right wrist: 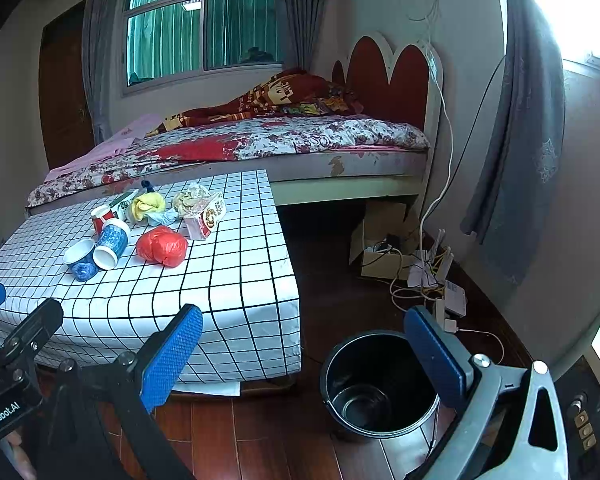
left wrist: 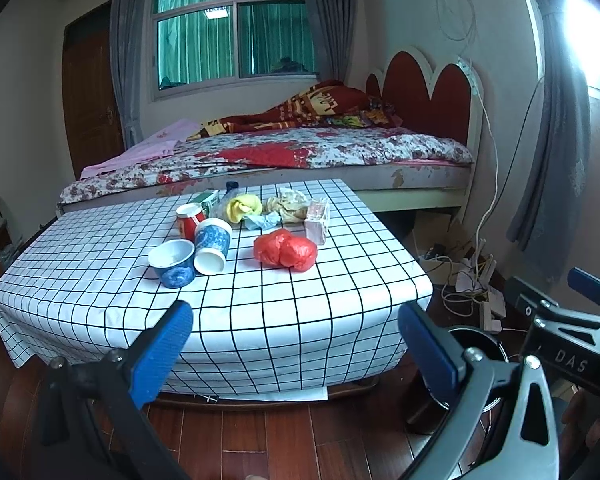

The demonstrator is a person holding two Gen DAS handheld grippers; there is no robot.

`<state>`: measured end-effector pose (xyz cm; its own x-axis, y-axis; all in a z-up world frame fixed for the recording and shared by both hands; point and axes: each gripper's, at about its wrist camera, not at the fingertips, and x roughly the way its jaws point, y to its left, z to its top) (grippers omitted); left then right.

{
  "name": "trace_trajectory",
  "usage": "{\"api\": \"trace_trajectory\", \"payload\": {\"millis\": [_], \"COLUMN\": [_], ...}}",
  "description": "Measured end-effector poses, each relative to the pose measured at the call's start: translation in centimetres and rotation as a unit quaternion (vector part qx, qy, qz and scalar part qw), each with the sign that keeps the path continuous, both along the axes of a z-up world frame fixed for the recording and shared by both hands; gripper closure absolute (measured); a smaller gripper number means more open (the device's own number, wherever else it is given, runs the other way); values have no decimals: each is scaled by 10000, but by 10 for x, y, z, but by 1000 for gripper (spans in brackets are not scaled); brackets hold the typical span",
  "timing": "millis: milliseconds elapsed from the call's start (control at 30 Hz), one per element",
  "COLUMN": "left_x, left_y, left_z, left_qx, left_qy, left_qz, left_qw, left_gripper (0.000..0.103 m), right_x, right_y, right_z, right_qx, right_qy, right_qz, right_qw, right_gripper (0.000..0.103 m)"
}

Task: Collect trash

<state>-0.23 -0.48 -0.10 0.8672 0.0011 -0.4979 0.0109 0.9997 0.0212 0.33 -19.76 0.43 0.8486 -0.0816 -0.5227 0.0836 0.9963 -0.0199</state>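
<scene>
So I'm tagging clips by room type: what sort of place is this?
Most likely a home bedroom: a bed with a floral quilt and red scalloped headboard, a curtained window, plus a low table under a checked cloth.

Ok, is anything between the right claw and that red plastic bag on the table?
Nothing visible. The right claw is open, short of the table's near edge, and only bare checked cloth lies before the red bag. The cups sit to its left, the carton behind.
</scene>
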Motion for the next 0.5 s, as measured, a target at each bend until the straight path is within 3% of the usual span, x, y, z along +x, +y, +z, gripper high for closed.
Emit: {"api": "trace_trajectory", "payload": {"millis": [500], "left_x": [0], "left_y": [0], "left_z": [1], "left_qx": [14], "left_qy": [-21], "left_qz": [13], "left_qw": [10000], "left_gripper": [0], "right_x": [3], "right_y": [-1], "right_z": [3], "right_qx": [8], "right_qy": [8], "right_qz": [21], "right_qw": [10000], "right_gripper": [1]}}
